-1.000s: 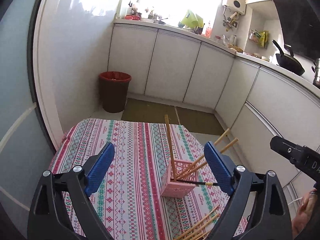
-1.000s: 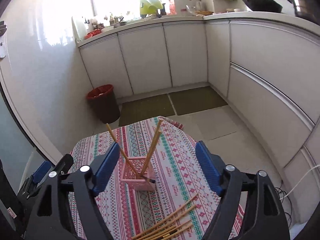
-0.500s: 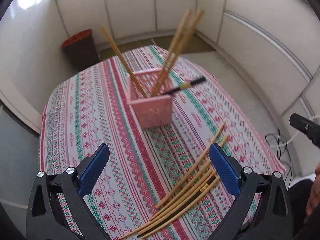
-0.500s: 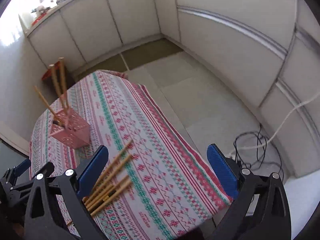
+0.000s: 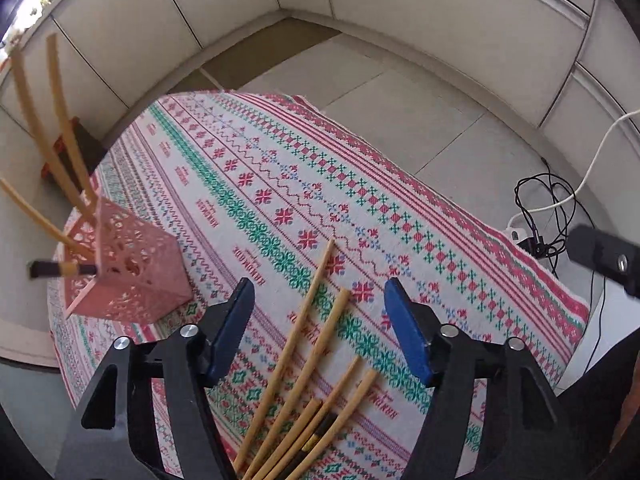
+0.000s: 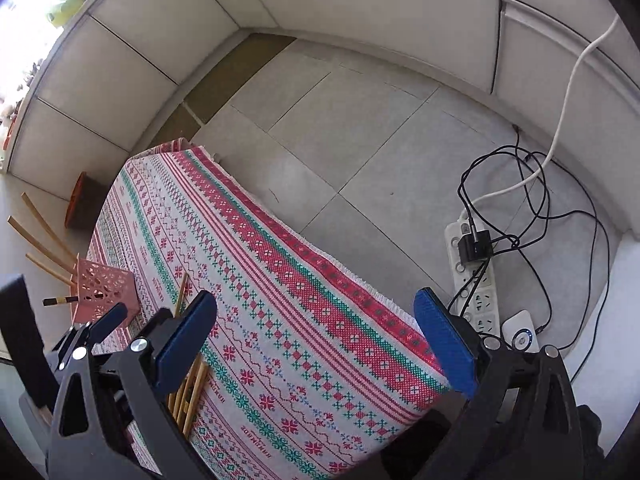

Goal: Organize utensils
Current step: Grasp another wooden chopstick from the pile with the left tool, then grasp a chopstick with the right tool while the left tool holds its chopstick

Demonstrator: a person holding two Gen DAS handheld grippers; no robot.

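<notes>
Several bamboo chopsticks (image 5: 304, 364) lie loose on the patterned tablecloth (image 5: 280, 184), fanned toward the near edge. My left gripper (image 5: 320, 324) hangs over their far ends; its jaws are closing with the sticks between them, and the pads touch nothing. A pink perforated holder (image 5: 128, 268) stands to the left with several chopsticks leaning out, one black-tipped. In the right wrist view my right gripper (image 6: 316, 340) is wide open over bare cloth (image 6: 304, 308), right of the chopsticks (image 6: 188, 384). The holder (image 6: 102, 292) sits far left there, with the left gripper's body beside it.
The table's far edge drops to a grey tiled floor (image 6: 340, 128). A white power strip (image 6: 476, 280) with tangled black cables lies on the floor at the right. White cabinets (image 5: 400, 12) ring the room. A dark bin (image 6: 82, 204) stands past the table's far corner.
Both grippers have dropped toward the table and tipped steeply down. The left one has moved from the holder to above the loose chopsticks and its jaws have narrowed. The right one now overlooks the table's right edge.
</notes>
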